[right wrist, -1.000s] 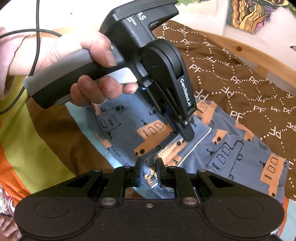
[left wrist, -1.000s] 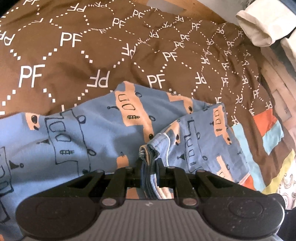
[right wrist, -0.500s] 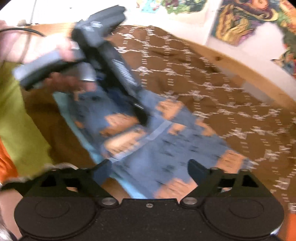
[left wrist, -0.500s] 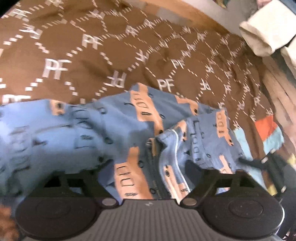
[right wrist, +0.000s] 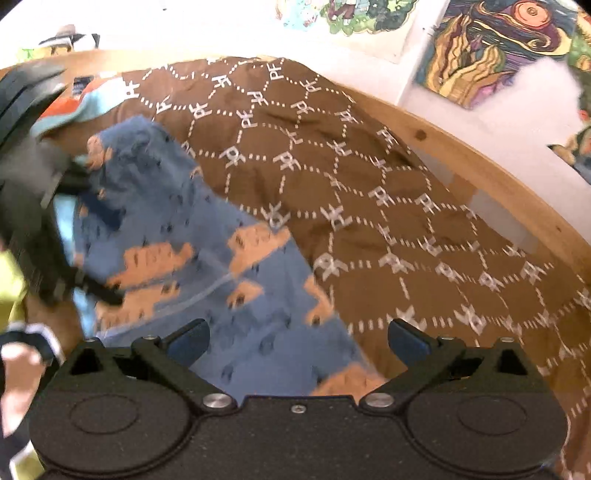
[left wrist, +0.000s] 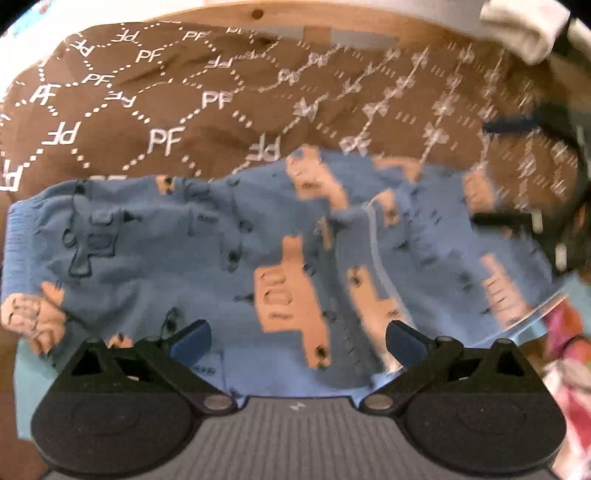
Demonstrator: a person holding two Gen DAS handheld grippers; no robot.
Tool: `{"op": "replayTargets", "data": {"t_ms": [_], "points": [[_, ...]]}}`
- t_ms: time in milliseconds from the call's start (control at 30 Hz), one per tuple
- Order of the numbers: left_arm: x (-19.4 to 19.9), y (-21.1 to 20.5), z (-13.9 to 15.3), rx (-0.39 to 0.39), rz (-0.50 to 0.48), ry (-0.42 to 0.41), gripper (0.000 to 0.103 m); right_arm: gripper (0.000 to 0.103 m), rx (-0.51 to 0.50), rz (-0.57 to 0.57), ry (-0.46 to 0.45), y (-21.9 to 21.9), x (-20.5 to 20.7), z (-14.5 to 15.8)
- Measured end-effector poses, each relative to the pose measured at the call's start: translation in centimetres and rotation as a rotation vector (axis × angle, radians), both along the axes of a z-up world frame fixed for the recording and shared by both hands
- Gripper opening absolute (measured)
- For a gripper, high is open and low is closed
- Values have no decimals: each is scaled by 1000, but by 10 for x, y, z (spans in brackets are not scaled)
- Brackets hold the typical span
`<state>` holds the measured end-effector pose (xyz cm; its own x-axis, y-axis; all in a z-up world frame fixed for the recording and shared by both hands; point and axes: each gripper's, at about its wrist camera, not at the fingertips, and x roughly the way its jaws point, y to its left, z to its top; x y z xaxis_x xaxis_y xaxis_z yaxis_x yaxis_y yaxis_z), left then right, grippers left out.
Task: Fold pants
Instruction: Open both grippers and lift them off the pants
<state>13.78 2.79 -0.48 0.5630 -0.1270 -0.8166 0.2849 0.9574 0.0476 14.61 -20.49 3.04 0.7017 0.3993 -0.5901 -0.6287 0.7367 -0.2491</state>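
Observation:
The blue pants (left wrist: pixel 229 236) with orange truck prints lie folded on the brown "PF" bedspread (left wrist: pixel 177 110). In the left wrist view my left gripper (left wrist: pixel 297 338) is open and empty, hovering above the pants' near part. In the right wrist view my right gripper (right wrist: pixel 297 338) is open and empty above the pants (right wrist: pixel 207 229). The left gripper's dark body (right wrist: pixel 33 206) shows blurred at the left edge of that view. Both views are motion-blurred.
A curved wooden bed frame (right wrist: pixel 480 173) runs behind the bedspread (right wrist: pixel 369 184). Colourful posters (right wrist: pixel 498 48) hang on the wall. A white cloth bundle (left wrist: pixel 524 33) sits at the far right. A striped coloured blanket (left wrist: pixel 565 332) edges the pants.
Both grippers opened and let go of the pants' edge, then pulled back and up. The pants now lie flat on the bedspread.

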Motion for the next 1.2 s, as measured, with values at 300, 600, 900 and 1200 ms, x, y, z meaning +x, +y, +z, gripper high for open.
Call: {"op": "replayTargets", "data": {"t_ms": [300, 600, 900, 1200], "points": [[-1, -5, -10, 36, 27, 27, 103, 102, 10, 61, 2, 52, 50, -17], [-8, 3, 1, -2, -52, 46, 103, 102, -33, 42, -39, 59, 55, -24], [-56, 71, 42, 48, 219, -201, 103, 102, 116, -16, -5, 22, -11, -8], [-28, 91, 36, 146, 466, -285, 103, 102, 40, -4, 36, 47, -42, -28]]}}
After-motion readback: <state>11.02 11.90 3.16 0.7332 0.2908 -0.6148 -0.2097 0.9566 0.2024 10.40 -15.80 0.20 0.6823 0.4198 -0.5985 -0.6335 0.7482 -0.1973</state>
